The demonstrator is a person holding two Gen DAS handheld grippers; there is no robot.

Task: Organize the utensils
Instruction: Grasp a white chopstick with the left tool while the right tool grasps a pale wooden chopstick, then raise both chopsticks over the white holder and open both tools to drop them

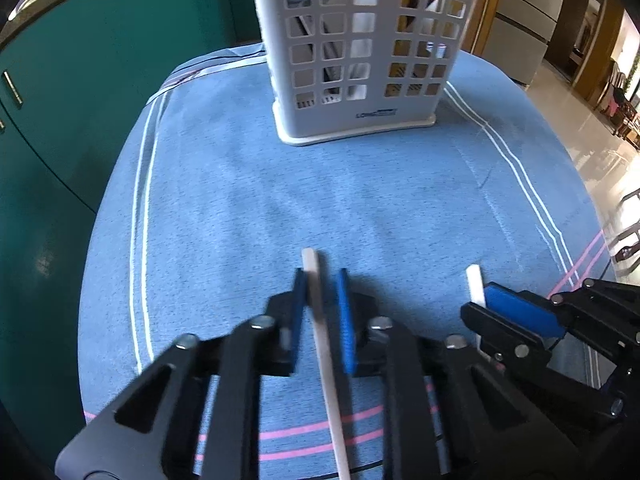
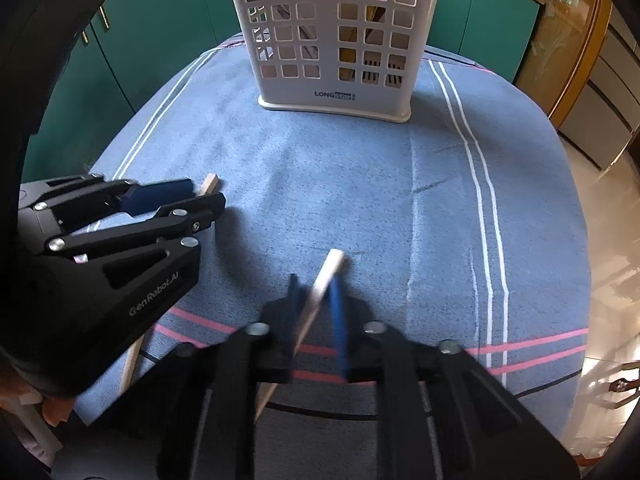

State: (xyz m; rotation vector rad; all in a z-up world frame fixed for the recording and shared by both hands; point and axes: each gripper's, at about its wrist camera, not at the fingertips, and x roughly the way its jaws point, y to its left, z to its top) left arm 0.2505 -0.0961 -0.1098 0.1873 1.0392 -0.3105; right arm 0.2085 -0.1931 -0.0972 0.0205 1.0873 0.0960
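A pale chopstick (image 1: 325, 344) runs between the blue pads of my left gripper (image 1: 322, 292), which is shut on it just above the blue cloth. Its tip (image 2: 210, 185) pokes out past the left gripper (image 2: 206, 196) in the right wrist view. My right gripper (image 2: 316, 296) is shut on a second pale chopstick (image 2: 332, 266), which crosses its pads at a slant. That chopstick (image 1: 475, 280) and the right gripper (image 1: 480, 300) show at the lower right of the left wrist view. A white perforated utensil holder (image 1: 352, 60) (image 2: 336, 40) stands upright at the table's far side with several utensils inside.
The table is covered by a blue cloth (image 1: 260, 200) with white and pink stripes. Green cabinet doors (image 1: 80, 100) stand to the left and behind. A shiny floor (image 1: 592, 152) lies beyond the table's right edge. Open cloth separates the grippers from the holder.
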